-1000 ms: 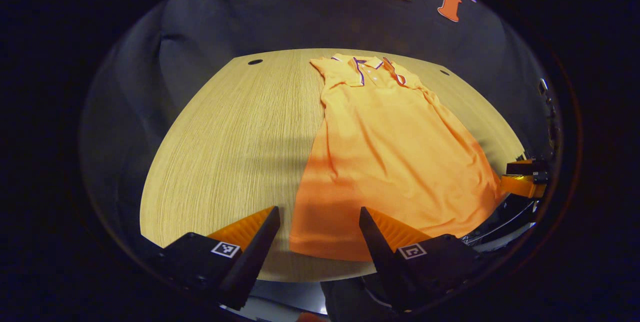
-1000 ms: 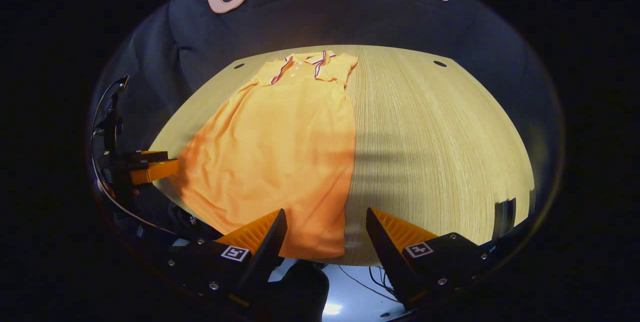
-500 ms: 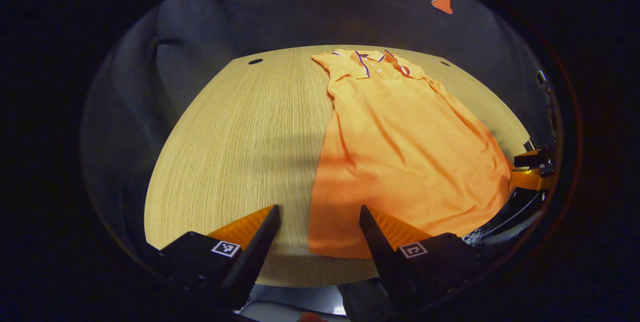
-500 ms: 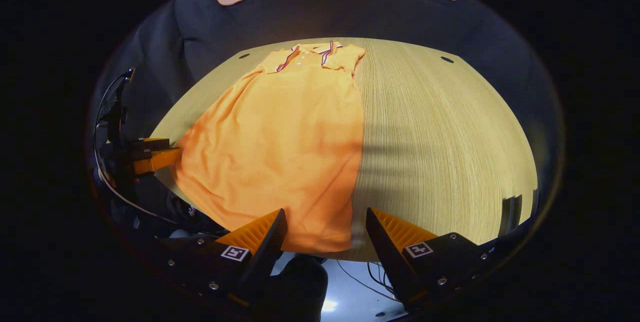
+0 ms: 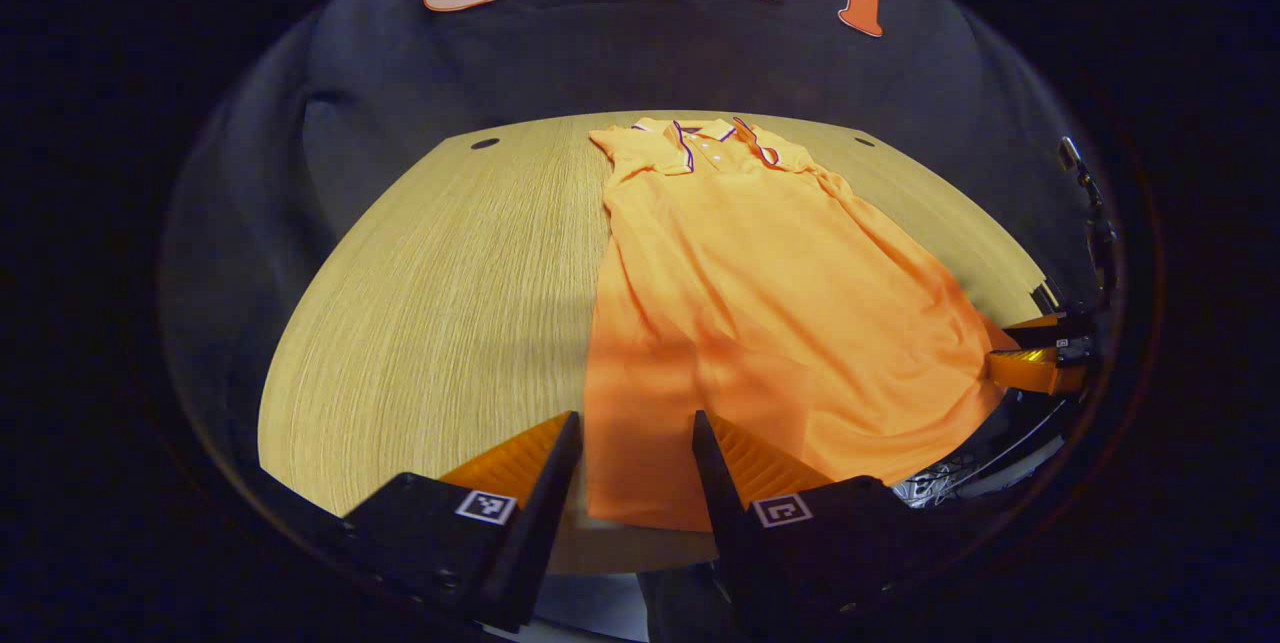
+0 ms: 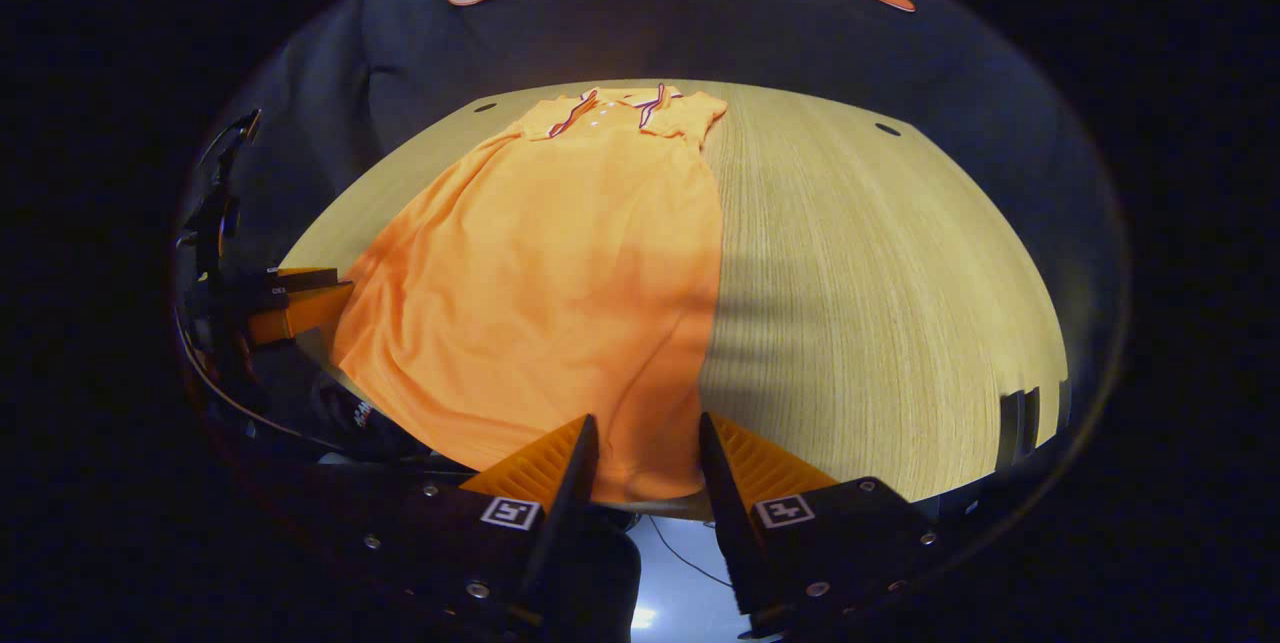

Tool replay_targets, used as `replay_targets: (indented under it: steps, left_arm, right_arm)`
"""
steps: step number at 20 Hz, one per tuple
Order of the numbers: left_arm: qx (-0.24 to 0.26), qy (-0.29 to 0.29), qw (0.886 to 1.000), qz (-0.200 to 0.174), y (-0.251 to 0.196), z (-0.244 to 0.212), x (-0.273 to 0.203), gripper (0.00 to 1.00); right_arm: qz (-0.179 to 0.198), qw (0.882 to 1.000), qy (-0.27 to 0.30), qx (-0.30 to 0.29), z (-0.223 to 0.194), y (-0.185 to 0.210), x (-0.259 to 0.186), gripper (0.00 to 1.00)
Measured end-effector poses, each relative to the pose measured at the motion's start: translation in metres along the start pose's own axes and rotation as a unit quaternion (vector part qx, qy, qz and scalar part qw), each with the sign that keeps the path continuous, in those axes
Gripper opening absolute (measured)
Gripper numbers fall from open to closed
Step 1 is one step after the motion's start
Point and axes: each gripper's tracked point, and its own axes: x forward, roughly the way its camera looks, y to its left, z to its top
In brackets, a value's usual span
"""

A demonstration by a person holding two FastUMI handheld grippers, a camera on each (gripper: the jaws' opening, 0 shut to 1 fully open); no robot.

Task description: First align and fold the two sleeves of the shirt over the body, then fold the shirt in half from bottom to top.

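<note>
Shirt (image 5: 770, 323) laid flat, collar toward bench (image 5: 440, 293) far edge, judged light and limp; hem corners to be pinched by left claw (image 5: 628, 443) and right claw (image 6: 648, 443), both narrowly parted, nothing gripped.

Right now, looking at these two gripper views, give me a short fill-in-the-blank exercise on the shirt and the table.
1. The shirt lying on the table is ____ in colour.
2. Its collar points toward the ____ edge of the table.
3. Each gripper is at a corner of the shirt's ____ hem.
4. The table's top looks like light ____.

Missing words: orange; far; bottom; wood
</note>
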Motion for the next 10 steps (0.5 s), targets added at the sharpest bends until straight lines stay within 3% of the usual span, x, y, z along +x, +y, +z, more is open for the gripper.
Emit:
replay_targets:
  steps: [1, 2, 3, 4, 5, 6, 8, 10]
  left_arm:
    - [-0.004, 0.000, 1.000, 0.000, -0.007, 0.000, 0.002, 0.63]
    - [-0.005, -0.001, 1.000, 0.006, -0.012, -0.001, -0.002, 0.42]
    - [0.000, 0.009, 1.000, 0.012, -0.015, -0.002, -0.003, 0.21]
    - [0.011, 0.010, 1.000, 0.003, -0.023, 0.000, -0.002, 0.07]
    - [0.015, 0.021, 1.000, 0.012, -0.026, -0.003, 0.003, 0.10]
    - [0.009, 0.030, 1.000, -0.002, -0.033, 0.000, -0.002, 0.01]
    - [-0.010, 0.034, 0.999, -0.023, -0.045, 0.010, 0.002, 0.01]
    - [-0.005, 0.022, 0.999, -0.029, -0.047, 0.023, 0.000, 0.01]
  right_arm:
    - [-0.005, 1.000, 0.002, 0.004, -0.001, -0.001, 0.001, 0.57]
    - [-0.013, 1.000, 0.003, 0.014, -0.002, -0.004, -0.001, 0.41]
    - [-0.010, 0.999, 0.010, 0.032, -0.002, -0.004, -0.001, 0.35]
    - [0.000, 0.999, 0.014, 0.041, -0.001, -0.002, 0.000, 0.17]
    - [0.008, 0.998, 0.026, 0.052, -0.003, -0.001, -0.001, 0.14]
    - [0.007, 0.997, 0.031, 0.064, -0.005, -0.003, -0.001, 0.14]
    - [0.029, 0.995, 0.044, 0.088, -0.003, 0.002, -0.004, 0.03]
    - [0.041, 0.993, 0.035, 0.102, 0.006, 0.003, -0.007, 0.04]
